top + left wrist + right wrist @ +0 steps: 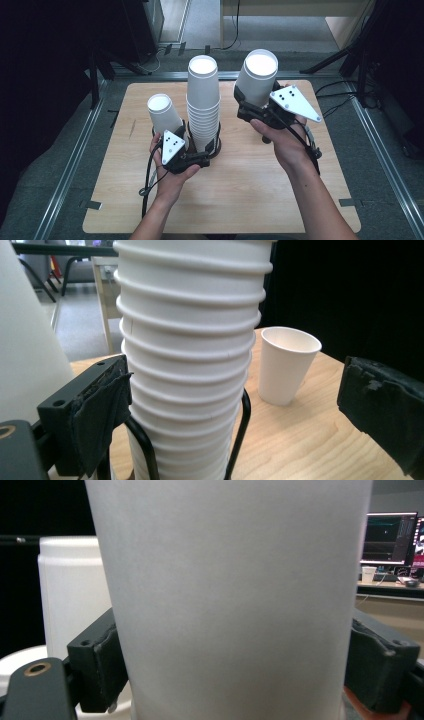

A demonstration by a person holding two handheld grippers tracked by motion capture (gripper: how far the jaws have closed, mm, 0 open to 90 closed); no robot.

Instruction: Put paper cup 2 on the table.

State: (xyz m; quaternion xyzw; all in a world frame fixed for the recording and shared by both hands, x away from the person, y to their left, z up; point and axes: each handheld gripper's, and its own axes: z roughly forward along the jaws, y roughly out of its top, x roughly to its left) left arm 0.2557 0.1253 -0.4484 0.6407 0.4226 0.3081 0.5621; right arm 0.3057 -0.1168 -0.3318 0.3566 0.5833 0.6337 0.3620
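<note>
A tall stack of white paper cups (pixel 203 102) stands in a black wire holder (pixel 216 148) at the middle of the wooden table (pixel 260 200). My left gripper (pixel 196 141) is low at the stack's base, open, its jaws on either side of the stack (pixel 190 360). The left pad (pixel 100 410) sits against the stack and the right pad (pixel 380 410) stands well clear. A single white cup (pixel 163 114) stands upright beside the stack (pixel 287 365). My right gripper (pixel 256 102) is shut on another white cup (pixel 257 75), held upright above the table right of the stack; both pads press its wall (pixel 230 605).
The table is bordered by metal rails (pixel 75 155) and dark floor. Black stands and cables (pixel 345 87) lie at the back right. In the right gripper view a monitor (pixel 387 537) sits on a desk far off.
</note>
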